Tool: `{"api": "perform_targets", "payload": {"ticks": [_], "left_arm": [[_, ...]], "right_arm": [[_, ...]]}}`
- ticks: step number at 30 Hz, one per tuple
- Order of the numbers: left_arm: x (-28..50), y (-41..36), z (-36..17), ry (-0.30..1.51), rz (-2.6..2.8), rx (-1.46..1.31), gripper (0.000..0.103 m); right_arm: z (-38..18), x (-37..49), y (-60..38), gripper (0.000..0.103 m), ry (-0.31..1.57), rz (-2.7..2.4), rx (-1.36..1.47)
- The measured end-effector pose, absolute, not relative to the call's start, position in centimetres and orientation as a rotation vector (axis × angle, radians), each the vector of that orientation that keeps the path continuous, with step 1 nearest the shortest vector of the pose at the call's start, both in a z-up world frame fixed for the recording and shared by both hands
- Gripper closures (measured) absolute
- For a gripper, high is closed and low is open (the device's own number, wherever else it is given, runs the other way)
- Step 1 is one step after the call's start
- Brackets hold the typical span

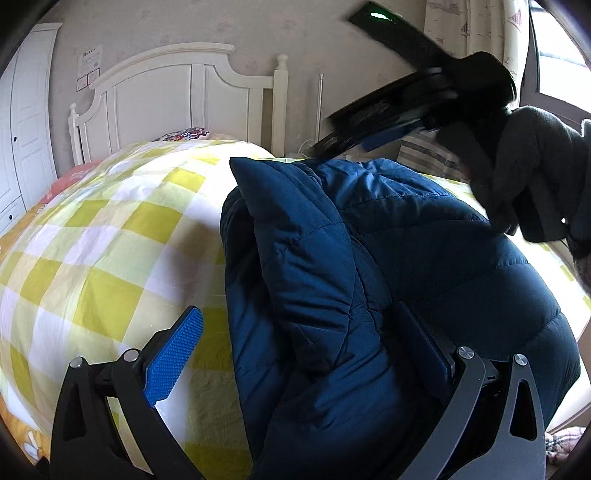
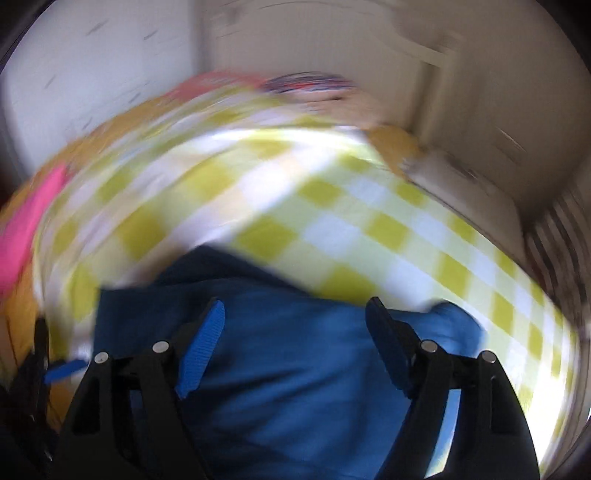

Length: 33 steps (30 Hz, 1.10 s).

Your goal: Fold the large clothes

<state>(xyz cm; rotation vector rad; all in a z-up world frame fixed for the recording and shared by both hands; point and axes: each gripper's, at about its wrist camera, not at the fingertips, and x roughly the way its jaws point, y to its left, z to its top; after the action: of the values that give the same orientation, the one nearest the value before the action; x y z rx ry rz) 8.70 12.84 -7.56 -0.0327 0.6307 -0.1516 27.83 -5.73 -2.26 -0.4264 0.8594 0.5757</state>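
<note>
A dark blue puffer jacket (image 1: 369,258) lies bunched and partly folded on the bed's yellow and white checked cover (image 1: 110,240). My left gripper (image 1: 306,354) is open, its fingers wide apart around a fold of the jacket's near edge. My right gripper (image 2: 295,350) is open, low over the jacket (image 2: 288,387); its view is blurred by motion. In the left wrist view the right gripper (image 1: 373,136) hangs above the jacket's far end, held by a dark-sleeved hand (image 1: 535,177).
A white headboard (image 1: 184,92) and wall stand behind the bed. A white wardrobe (image 1: 22,129) is at the left. A patterned pillow (image 1: 184,134) lies near the headboard. A window with a curtain (image 1: 480,33) is at the right. A pink item (image 2: 29,221) lies at the bed's edge.
</note>
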Motion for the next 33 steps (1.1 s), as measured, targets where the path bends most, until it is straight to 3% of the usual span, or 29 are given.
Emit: {"api": "perform_targets", "payload": {"ticks": [3,7,11,16,18,23,26,30,33], "left_arm": [[8.8,12.9,-7.6,0.635,-0.143,-0.034,0.004],[8.8,13.1,-7.7,0.643,-0.158,-0.04,0.004],[8.8,13.1,-7.6,0.643,-0.159,-0.033,0.004],[8.8,13.4,-7.6,0.644,-0.162,-0.041,0.004],[8.8,13.3,-7.6,0.645,-0.16,-0.042,0.004],[8.9,13.5,-7.6,0.656,-0.164,-0.052,0.004],[9.7,15.1,-7.4,0.741,-0.269,-0.144,0.004],[11.8,20.4,-8.5,0.902,-0.41,-0.464,0.004],[12.6,21.0,-9.6,0.963,-0.458,-0.51,0.004]], "right_arm": [[-5.8,26.7,-1.6,0.022,0.853,0.494,-0.684],[-4.5,26.1,-1.3,0.022,0.83,0.482,-0.706],[-0.9,23.1,-5.6,0.021,0.764,0.536,-0.514],[0.8,18.7,-14.8,0.009,0.74,0.522,-0.282],[0.0,17.6,-19.5,0.002,0.771,0.538,-0.111],[-6.9,17.0,-27.5,0.002,0.973,0.549,0.344],[-9.5,16.6,-27.6,0.002,0.991,0.636,0.432],[-9.6,16.7,-26.2,0.002,0.989,0.7,0.438],[-9.4,16.5,-25.3,0.002,0.987,0.697,0.417]]}}
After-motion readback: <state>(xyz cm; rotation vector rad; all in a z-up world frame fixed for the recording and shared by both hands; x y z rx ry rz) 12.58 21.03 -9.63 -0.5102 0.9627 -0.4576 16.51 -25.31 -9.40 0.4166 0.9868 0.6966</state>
